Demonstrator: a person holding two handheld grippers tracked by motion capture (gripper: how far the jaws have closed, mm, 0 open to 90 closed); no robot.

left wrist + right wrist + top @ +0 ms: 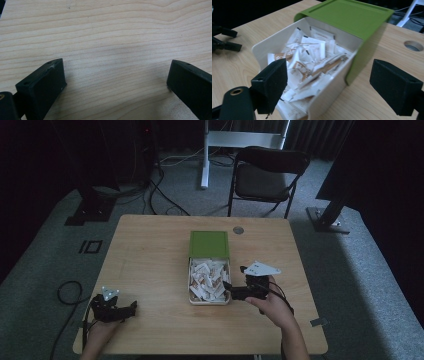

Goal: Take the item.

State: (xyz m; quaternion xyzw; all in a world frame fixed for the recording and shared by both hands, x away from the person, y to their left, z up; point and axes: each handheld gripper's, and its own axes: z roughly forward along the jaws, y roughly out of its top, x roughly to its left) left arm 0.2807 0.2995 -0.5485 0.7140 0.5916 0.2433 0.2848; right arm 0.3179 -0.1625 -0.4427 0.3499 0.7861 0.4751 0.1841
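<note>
My right gripper sits at the near right corner of the cream rectangular plastic box, the one with the green sliding lid pushed back over its far half. Its jaws stand wide apart with nothing between them; in the right gripper view one jaw hangs over the box's open near end and the other is outside the box's right wall, above bare wood. The box is heaped with small white and brown paper sachets, lying jumbled and tilted against one another. I cannot tell whether either jaw touches the box or a sachet.

My left gripper lies well to the left of the box, near the front edge of the light wooden table. In the left gripper view its jaws are spread wide too, holding nothing, with plain wood grain between them. A small round grommet hole is set in the table just beyond the lid's far right corner.
</note>
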